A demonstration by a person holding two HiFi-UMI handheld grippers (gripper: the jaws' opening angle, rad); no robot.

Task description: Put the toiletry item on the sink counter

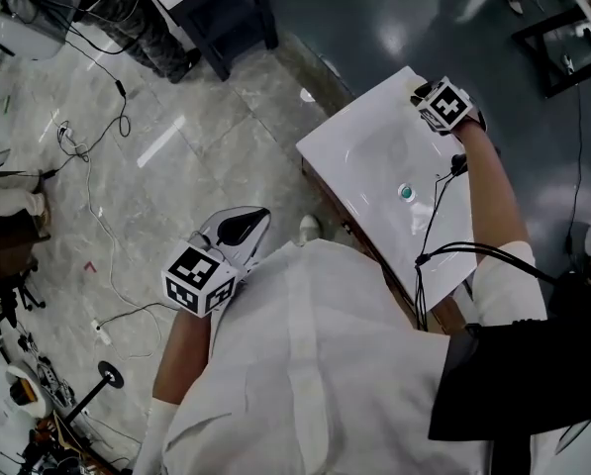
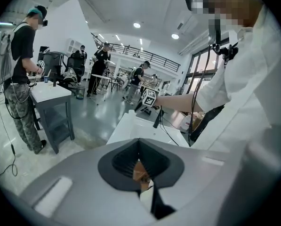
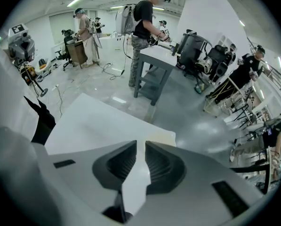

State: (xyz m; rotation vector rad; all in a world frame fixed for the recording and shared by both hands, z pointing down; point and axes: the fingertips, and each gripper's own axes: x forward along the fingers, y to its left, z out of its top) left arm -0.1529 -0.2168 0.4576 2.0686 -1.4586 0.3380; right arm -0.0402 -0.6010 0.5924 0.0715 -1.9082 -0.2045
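Observation:
The white sink counter [image 1: 366,148] stands ahead of me on the right, with a round drain [image 1: 406,193] in its basin. My right gripper [image 1: 424,95] hovers over the counter's far corner; its jaws stand a narrow gap apart with nothing between them, and the white counter top [image 3: 93,126] shows through the gap. My left gripper [image 1: 251,220] is held low at my left side, away from the counter, pointing toward the counter's edge [image 2: 131,126]; its pads [image 2: 131,157] meet. No toiletry item shows in any view.
A black cable [image 1: 432,228] runs from my right hand across the counter. A dark grey table [image 1: 221,8] stands beyond on the stone floor, where loose cables [image 1: 97,216] lie at the left. Several people work at a grey table [image 3: 154,60] farther off.

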